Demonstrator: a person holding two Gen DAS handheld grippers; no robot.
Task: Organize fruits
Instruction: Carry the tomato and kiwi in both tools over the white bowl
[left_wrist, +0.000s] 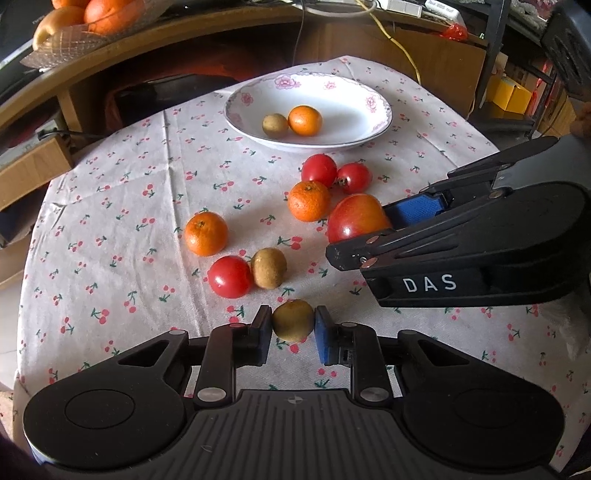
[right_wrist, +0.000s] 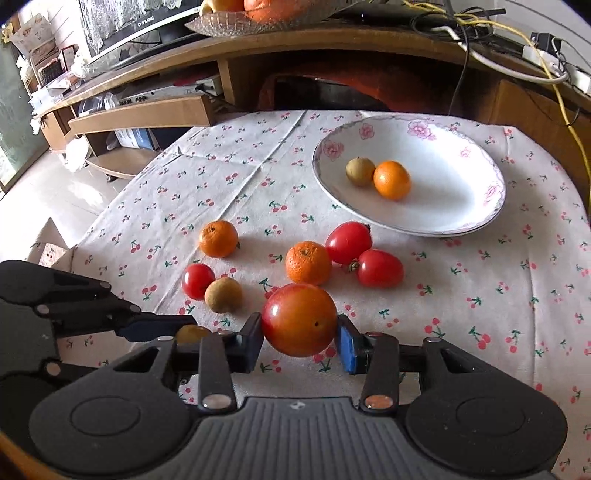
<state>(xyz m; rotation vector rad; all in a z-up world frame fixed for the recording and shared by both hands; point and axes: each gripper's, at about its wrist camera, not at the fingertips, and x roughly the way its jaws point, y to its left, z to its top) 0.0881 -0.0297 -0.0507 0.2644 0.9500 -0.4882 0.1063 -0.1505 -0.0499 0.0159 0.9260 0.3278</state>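
While the left gripper pinches a small brown-green round fruit above the cherry-print tablecloth, the right gripper clamps a large red-orange apple. Tangerines and tomatoes lie loose before the white floral plate.

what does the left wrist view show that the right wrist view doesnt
Only the left wrist view shows plainly the left claw shut on a small brown fruit, plus the "DAS" label on the right claw's body.

Only the right wrist view shows the right claw head-on, gripping the big red apple, and the floor at left.

Both show the flowered plate holding two fruits, and loose fruit on the cherry tablecloth.
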